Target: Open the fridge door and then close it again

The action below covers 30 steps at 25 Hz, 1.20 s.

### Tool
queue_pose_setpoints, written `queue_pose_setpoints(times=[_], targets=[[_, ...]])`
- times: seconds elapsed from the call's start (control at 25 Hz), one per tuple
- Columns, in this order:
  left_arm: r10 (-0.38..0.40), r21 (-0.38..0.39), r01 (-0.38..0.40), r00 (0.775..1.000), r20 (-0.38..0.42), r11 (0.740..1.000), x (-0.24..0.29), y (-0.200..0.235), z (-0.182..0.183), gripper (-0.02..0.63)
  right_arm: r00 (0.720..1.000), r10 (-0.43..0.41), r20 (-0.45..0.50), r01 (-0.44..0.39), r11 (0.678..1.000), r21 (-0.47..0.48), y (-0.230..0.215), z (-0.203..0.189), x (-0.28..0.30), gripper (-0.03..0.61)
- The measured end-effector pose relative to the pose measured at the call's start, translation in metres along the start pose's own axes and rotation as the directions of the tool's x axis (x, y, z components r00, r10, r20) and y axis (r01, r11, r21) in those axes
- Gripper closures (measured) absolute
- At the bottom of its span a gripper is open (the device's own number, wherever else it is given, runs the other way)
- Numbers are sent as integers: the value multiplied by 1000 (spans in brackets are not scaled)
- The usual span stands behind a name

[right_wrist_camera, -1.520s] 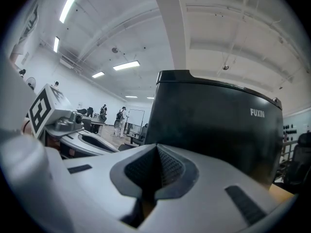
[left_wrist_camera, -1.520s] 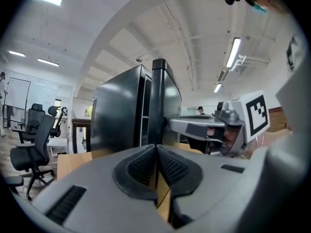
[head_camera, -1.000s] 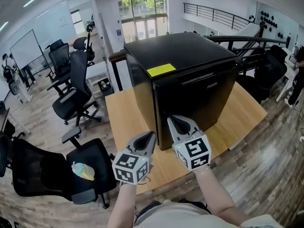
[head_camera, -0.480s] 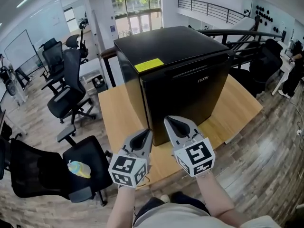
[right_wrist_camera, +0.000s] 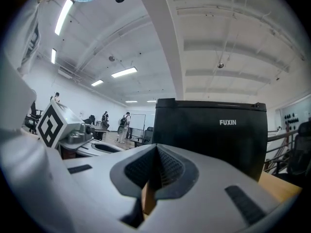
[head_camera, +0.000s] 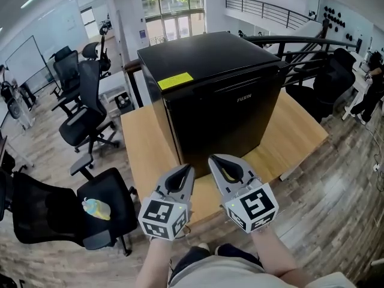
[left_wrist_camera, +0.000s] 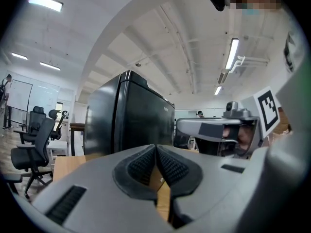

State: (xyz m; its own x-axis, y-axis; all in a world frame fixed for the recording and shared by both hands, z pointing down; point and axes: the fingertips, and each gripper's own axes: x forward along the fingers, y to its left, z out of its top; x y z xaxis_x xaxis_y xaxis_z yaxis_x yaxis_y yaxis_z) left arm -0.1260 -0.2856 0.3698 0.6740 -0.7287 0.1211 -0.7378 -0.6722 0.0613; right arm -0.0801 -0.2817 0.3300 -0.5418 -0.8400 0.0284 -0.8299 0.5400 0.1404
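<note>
We stand at the black fridge point(head_camera: 210, 95), which sits upright in the middle of the wooden table point(head_camera: 141, 152) and looks, as far as we can tell, a little taller than it is wide. Its door point(head_camera: 240, 119), marked with white brand lettering, faces the lower right of the head view and lies flush with the body. The near vertical corner between the door and the bare side wall points straight at us. A yellow sticker point(head_camera: 175, 80) lies on the top near that corner. The left hand-held gripper point(head_camera: 187, 169) hangs over the table's near edge, its jaws pressed together on nothing, apart from the fridge. The right hand-held gripper point(head_camera: 215, 159) is just beside it, likewise pressed together and empty. It is aimed at the door face, near its foot but clear of it. Left of the table, a black office chair point(head_camera: 72, 215) carries a small yellow and blue object point(head_camera: 96, 209).
</note>
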Motion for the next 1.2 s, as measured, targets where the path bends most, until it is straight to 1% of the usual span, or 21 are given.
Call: queue_pose_setpoints(times=[0.28, 0.52, 0.72, 0.92, 1.08, 1.2], targets=[[20, -33, -20, 1000, -7, 999, -7, -21, -10, 603, 1000, 13, -17, -13, 1000, 16, 3, -15, -20, 580], [37, -37, -37, 999, -14, 999, -12, -27, -16, 603, 999, 31, -20, -31, 999, 17, 5, -18, -30, 580], [9, -17, -9, 1000, -11, 1000, -12, -35, -11, 604, 999, 33, -33, -33, 999, 13, 7, -19, -33, 580], [13, -18, -13, 1000, -12, 1000, -11, -38, -11, 606, 998, 34, -50, -33, 999, 17, 6, -24, -35, 580], [9, 31, -8, 999, -44, 999, -9, -44, -17, 606, 997, 39, -65, -38, 999, 24, 8, -30, -35, 580], [6, 33, -5, 999, -49, 999, -8, -46, -19, 606, 997, 37, -70, -35, 999, 27, 6, -33, -35, 580]])
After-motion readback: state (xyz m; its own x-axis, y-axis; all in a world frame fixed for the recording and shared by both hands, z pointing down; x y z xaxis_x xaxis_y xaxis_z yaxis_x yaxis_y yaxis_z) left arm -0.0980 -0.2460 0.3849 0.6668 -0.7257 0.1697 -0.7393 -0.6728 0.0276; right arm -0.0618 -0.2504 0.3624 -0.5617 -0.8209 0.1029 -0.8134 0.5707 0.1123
